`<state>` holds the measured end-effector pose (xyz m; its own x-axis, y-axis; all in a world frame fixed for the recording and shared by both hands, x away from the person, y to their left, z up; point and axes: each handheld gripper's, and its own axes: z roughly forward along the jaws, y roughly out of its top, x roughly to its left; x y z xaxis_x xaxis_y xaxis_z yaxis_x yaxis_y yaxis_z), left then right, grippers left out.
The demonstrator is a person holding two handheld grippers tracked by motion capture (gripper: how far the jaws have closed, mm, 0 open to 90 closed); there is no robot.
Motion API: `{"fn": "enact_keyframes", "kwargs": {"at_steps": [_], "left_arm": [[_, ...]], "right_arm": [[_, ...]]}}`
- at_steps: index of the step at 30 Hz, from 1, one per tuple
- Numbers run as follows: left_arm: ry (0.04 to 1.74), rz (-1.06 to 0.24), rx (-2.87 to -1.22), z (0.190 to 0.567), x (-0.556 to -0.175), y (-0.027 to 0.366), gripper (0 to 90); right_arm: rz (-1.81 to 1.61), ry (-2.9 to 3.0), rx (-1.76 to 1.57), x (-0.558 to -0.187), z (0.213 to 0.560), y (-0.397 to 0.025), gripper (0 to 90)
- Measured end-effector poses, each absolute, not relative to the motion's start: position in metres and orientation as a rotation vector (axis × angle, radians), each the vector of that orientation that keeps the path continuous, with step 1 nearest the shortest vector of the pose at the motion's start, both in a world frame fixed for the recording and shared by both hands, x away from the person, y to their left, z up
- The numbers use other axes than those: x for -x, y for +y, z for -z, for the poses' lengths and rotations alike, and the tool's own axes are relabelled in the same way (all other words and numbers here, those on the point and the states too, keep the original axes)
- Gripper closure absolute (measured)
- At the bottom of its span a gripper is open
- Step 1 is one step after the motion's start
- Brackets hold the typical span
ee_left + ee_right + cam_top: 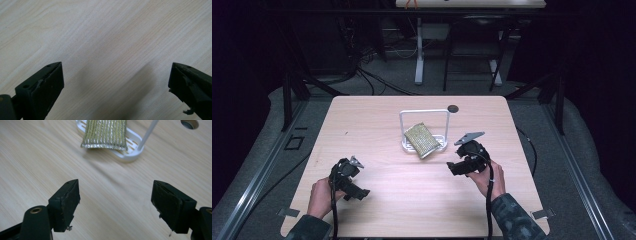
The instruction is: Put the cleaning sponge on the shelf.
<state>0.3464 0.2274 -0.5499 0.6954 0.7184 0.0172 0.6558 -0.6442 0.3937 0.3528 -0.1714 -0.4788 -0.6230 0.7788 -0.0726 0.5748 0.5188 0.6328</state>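
The gold scouring pad (421, 140) leans across the white rack (439, 145) mid-worktop — the right claw (456, 167), jaws released, should approach its near edge squarely, while the left claw (357, 192) idles released.

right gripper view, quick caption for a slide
Open right gripper faces a gold scouring pad overhanging a white rack on the wooden table.

Gold sponge (421, 140) (metallic), tilted, overhanging rack (439, 143)

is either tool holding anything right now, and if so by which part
Nothing is held. The left tool and the right tool both stand open over bare table. The gold sponge lies on its white rack, apart from both.
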Motion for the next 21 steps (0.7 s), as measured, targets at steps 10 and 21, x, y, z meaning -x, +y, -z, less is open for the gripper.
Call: {"fn": "enact_keyframes", "kwargs": {"at_steps": [10,21], "left_arm": [[1.077,-0.242,-2.548,0.55,-0.346,0.227,0.2],[1.076,-0.242,-2.549,0.55,-0.346,0.226,0.2]], "right_arm": [[-0.807,2.369,-1.197,-0.336,0.485,-0.206,22.7],[-0.769,2.322,-1.295,-0.319,0.501,-0.238,21.4]]}}
